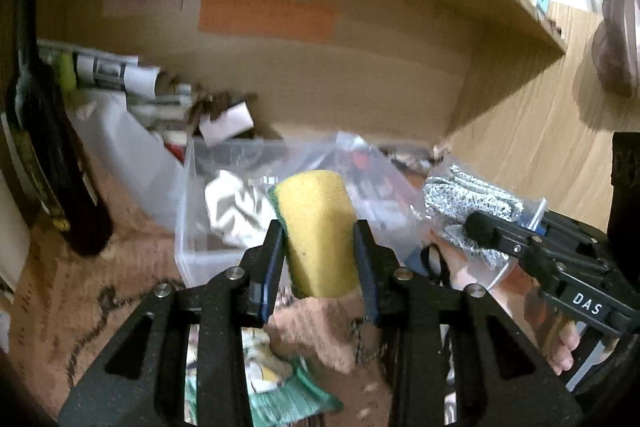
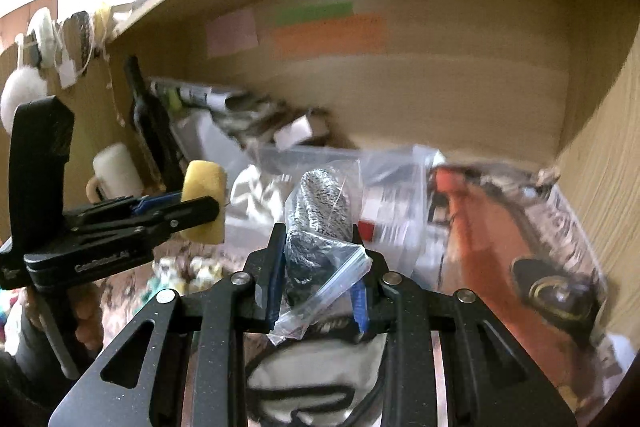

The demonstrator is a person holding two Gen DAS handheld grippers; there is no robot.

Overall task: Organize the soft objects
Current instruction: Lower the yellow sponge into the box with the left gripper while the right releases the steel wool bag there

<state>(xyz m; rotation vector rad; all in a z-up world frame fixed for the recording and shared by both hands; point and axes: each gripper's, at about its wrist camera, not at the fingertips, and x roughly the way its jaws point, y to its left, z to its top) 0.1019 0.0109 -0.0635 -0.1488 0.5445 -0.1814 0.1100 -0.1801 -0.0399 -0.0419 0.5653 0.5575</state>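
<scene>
Carrying both loads: my left gripper (image 1: 319,239) is clamped on the yellow sponge (image 1: 320,227), my right gripper (image 2: 318,247) on a bagged cord (image 2: 320,203), both above the clear bin (image 1: 192,227); next I'd lower and release.

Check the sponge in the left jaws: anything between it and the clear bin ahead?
Nothing visible blocks it. The sponge hangs at the clear bin whose open top already holds a white cloth; the bagged scrubber sits off to the right.
</scene>
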